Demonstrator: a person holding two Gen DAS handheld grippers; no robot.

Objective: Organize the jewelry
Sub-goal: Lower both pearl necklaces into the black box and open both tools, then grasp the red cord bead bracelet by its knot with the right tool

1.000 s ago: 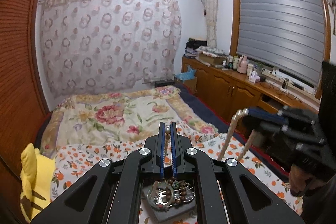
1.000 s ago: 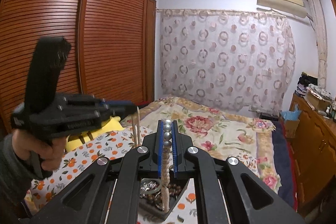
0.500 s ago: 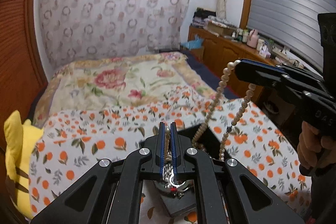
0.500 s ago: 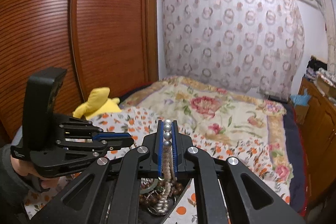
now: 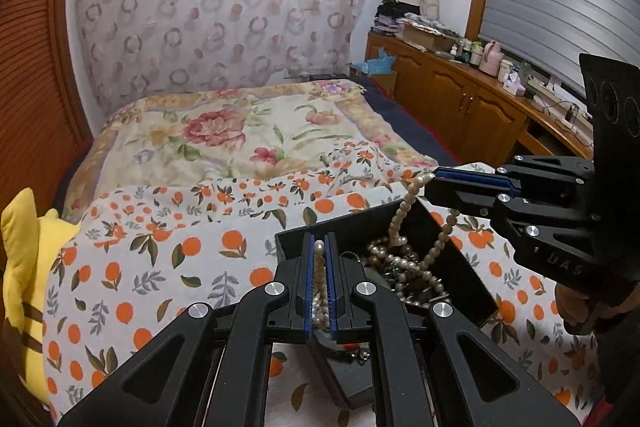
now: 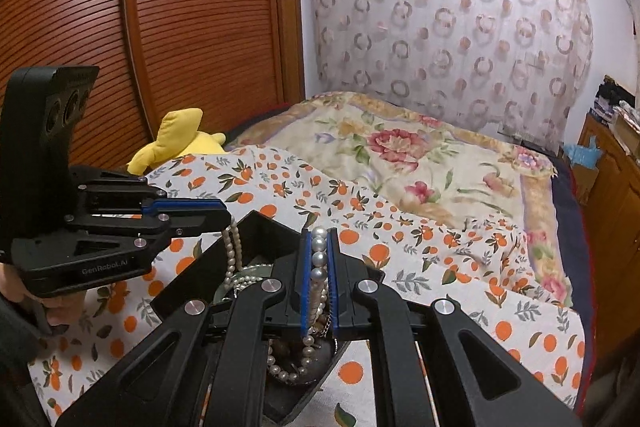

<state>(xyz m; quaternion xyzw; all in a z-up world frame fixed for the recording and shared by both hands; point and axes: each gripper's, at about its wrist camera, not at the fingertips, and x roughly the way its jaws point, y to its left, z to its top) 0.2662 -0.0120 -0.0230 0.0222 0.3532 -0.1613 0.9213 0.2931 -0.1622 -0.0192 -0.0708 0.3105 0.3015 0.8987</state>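
Observation:
A black open box [image 5: 472,279] sits on the orange-print sheet, holding a tangle of pearl and bead jewelry [image 5: 404,267]. My left gripper [image 5: 319,247] is shut on a pearl strand [image 5: 319,269] over the box's near left side. My right gripper [image 6: 319,239] is shut on a pearl necklace [image 6: 318,259] that hangs in a loop into the box [image 6: 260,227]. In the left wrist view the right gripper [image 5: 434,177] holds its strand [image 5: 402,211] above the box. In the right wrist view the left gripper [image 6: 224,215] holds its strand [image 6: 231,251].
The box rests on a bed with an orange-print sheet [image 5: 168,267] and a floral quilt [image 5: 224,131] beyond. A yellow plush toy [image 6: 180,139] lies at the left bed edge by the wooden wardrobe [image 6: 160,27]. Wooden cabinets [image 5: 460,103] run along the right.
Both grippers have come down toward the box, each still shut on its pearl strand. The strands now hang lower, with more of their length pooled in the box.

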